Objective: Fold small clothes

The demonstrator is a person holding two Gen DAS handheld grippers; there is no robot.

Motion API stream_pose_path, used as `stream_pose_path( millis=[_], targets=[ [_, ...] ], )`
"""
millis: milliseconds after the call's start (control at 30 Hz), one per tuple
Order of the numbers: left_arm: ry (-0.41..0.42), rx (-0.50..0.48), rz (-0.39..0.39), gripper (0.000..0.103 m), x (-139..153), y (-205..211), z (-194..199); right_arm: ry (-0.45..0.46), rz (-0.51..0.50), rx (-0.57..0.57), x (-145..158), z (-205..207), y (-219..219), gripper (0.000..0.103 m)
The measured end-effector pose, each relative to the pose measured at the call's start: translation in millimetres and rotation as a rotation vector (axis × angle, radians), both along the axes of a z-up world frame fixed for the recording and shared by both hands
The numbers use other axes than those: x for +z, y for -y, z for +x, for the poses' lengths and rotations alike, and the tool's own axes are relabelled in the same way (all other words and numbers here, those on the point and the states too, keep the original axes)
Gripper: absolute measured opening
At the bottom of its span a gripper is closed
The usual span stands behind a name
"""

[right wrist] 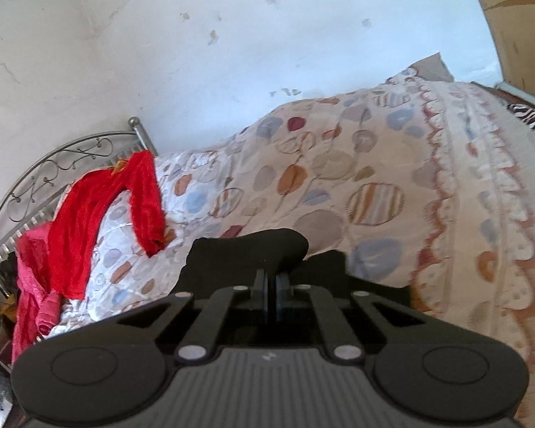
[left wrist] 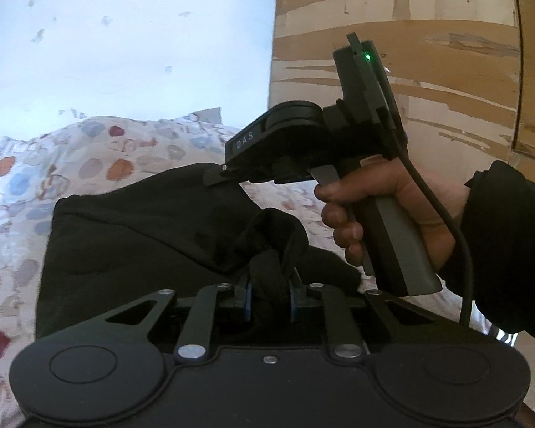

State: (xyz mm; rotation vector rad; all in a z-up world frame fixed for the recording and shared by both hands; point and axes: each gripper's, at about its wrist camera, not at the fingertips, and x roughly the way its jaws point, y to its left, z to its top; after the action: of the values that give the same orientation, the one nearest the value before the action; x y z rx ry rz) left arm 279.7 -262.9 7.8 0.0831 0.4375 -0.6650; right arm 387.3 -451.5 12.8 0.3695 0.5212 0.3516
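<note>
I have a black garment point(left wrist: 153, 235) pinched in both grippers above a bed covered by a spotted quilt point(right wrist: 356, 185). In the left wrist view, my left gripper point(left wrist: 270, 294) sits at the bottom centre of the frame, its jaws closed on a bunched fold of the dark cloth that rises between the blue-edged pads point(left wrist: 248, 297) and spreads up and to the left across the middle of the picture. At centre right of that same view, my right gripper point(left wrist: 214, 174) is seen from the side, held by a hand point(left wrist: 374, 214) in a dark sleeve point(left wrist: 510, 249), and its tip meets the upper edge of the garment, so the cloth hangs between the two tools. In the right wrist view, the right gripper point(right wrist: 271, 285) shows at the lower centre with its jaws drawn nearly together, and the black cloth lies just above and around the fingertips, a rounded fold of it bulging over them; how much fabric sits between the pads I cannot tell. A red garment point(right wrist: 100, 214) drapes over the metal bed frame point(right wrist: 53, 167) at the left of that frame, well apart from the black one. A pale, chipped wall point(right wrist: 232, 53) fills the top.
</note>
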Motion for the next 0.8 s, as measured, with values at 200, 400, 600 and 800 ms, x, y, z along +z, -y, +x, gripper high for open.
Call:
stream_pose_path(
  millis=[200, 400, 600, 800],
  targets=[
    [-0.02, -0.027, -0.015, 0.019, -3, 19, 1, -0.01, -0.001, -0.044, -4, -5, 22, 0.005],
    [-0.042, -0.025, -0.028, 0.019, -4, 32, 5, -0.008, 0.012, -0.077, -7, -4, 33, 0.005],
    [-0.07, -0.033, -0.037, 0.018, -8, 42, 9, -0.025, 0.021, -0.098, -15, -5, 44, 0.005],
    [-0.103, -0.055, -0.034, 0.018, -14, 48, 13, -0.052, 0.034, -0.12, -27, -8, 55, 0.005]
  ],
)
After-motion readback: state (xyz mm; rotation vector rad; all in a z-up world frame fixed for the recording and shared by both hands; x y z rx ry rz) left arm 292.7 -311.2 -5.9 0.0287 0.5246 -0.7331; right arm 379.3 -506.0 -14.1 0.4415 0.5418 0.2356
